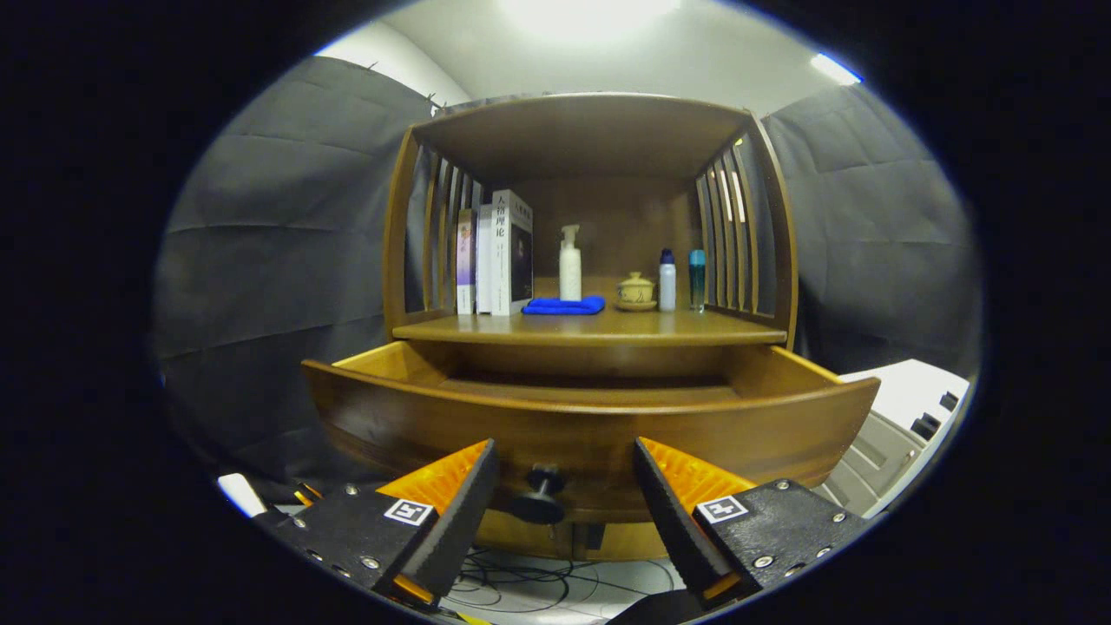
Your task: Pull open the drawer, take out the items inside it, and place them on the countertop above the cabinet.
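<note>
Drawer open, tool spread wide and empty at the knob.

The wooden cabinet (590, 217) has its drawer (590, 425) pulled out; its inside is hidden behind the front panel. The worktop (599, 328) above carries books, bottles and a blue cloth (564, 305). The knob (542, 495) sits between the tool (564, 499) fingers, untouched. Best lift up and over the panel before reaching in.

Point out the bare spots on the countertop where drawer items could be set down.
Bare wood runs along the countertop's front edge, ahead of the blue cloth and lidded cup. Behind, it is crowded: books, pump bottle, two small bottles. The gripper is open around the drawer knob.
</note>
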A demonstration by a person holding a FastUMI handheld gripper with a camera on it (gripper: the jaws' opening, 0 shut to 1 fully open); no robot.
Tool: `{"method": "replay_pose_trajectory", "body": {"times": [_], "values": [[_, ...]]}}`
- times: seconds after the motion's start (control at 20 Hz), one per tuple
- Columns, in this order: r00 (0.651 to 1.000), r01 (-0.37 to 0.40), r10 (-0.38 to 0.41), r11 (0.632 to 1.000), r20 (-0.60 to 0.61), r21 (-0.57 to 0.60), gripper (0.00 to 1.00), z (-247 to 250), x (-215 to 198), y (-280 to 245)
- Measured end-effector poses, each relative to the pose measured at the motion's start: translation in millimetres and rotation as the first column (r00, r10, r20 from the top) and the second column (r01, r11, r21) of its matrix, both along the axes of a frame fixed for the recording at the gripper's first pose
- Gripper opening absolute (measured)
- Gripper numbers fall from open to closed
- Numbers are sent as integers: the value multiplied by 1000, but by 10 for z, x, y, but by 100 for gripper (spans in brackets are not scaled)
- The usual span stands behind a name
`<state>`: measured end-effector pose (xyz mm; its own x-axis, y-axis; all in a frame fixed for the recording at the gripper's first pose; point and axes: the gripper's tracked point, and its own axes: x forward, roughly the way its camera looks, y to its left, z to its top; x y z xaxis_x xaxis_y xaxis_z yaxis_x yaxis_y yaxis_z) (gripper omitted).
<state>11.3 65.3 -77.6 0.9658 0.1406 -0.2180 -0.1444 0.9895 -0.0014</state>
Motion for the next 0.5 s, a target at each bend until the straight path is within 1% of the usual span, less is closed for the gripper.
{"method": "replay_pose_trajectory", "body": {"times": [0.15,0.35,0.4,0.5], "values": [[1000,-6,6,1000,-13,24,94,287,173,-90],[990,-54,59,998,-127,42,95,421,516,-105],[983,-78,81,997,-162,26,95,416,601,-112],[967,-97,96,995,-236,10,94,374,768,-146]]}}
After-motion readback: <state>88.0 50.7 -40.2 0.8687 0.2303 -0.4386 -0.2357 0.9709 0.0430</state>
